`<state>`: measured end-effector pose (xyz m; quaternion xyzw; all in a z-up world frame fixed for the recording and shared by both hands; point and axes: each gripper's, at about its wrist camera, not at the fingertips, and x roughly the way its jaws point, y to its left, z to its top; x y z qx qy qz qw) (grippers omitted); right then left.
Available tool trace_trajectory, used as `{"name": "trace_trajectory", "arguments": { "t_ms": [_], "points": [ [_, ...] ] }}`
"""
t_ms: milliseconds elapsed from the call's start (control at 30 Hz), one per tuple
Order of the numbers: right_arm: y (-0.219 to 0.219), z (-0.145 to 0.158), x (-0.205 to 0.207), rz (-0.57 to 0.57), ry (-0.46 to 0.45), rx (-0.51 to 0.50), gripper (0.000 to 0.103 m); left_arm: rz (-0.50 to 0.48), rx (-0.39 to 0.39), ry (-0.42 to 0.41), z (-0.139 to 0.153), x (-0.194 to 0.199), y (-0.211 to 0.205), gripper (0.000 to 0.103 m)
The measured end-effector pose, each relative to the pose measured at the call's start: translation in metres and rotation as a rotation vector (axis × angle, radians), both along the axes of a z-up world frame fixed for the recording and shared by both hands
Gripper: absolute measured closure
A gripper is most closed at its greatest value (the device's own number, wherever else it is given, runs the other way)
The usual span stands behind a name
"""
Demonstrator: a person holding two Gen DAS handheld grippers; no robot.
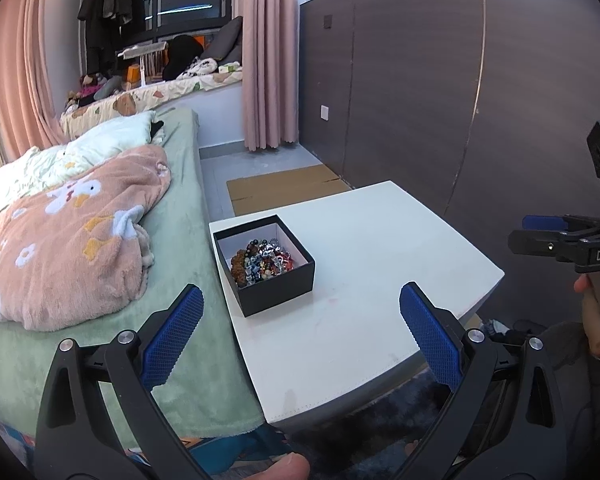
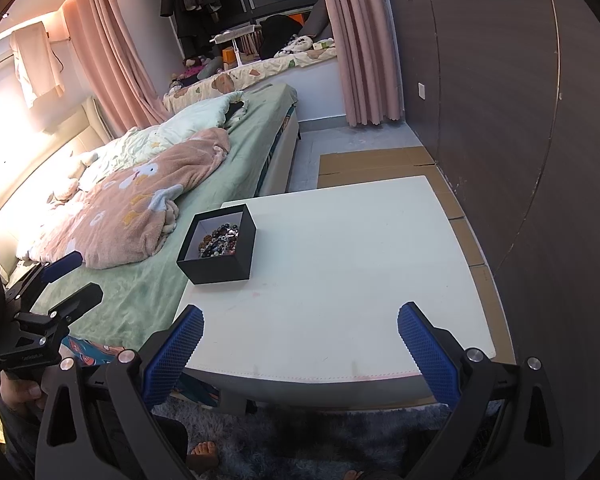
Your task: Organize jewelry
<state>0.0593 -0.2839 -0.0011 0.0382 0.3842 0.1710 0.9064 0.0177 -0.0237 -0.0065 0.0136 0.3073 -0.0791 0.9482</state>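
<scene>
A black open box [image 1: 278,284] with a white lining stands on the left part of the white table [image 1: 364,240]. It holds a heap of mixed bead jewelry [image 1: 262,260]. The box [image 2: 220,268] and the beads [image 2: 219,242] also show in the right wrist view, at the table's [image 2: 340,248] left edge. My left gripper [image 1: 300,300] is open and empty, held back over the table's near left corner. My right gripper [image 2: 300,320] is open and empty, over the table's near edge. Each gripper appears at the side of the other's view, the right one [image 1: 540,228] and the left one [image 2: 70,276].
A bed [image 1: 180,216] with a green sheet and a pink blanket [image 1: 72,240] runs along the table's left side. Flat cardboard [image 1: 284,188] lies on the floor beyond the table. A dark wardrobe wall [image 1: 420,100] stands to the right. A grey rug [image 2: 320,440] and bare feet are below.
</scene>
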Motion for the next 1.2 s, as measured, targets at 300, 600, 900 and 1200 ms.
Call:
{"name": "trace_trajectory", "arguments": {
  "t_ms": [300, 600, 900, 1200],
  "points": [
    [0.001, -0.005, 0.001, 0.002, 0.019, 0.006, 0.008, 0.024, -0.041, 0.022, -0.002, 0.003, 0.013, 0.005],
    [0.006, -0.006, 0.003, -0.002, 0.032, -0.001, 0.008, 0.035, -0.046, 0.015, -0.002, 0.002, 0.019, 0.005],
    [0.010, -0.015, 0.013, -0.005, 0.067, -0.011, 0.008, 0.061, -0.054, 0.022, -0.009, 0.005, 0.034, 0.005],
    [0.022, -0.029, 0.027, -0.007, 0.093, -0.052, 0.008, 0.084, -0.079, 0.037, -0.016, 0.008, 0.051, 0.005]
  ]
}}
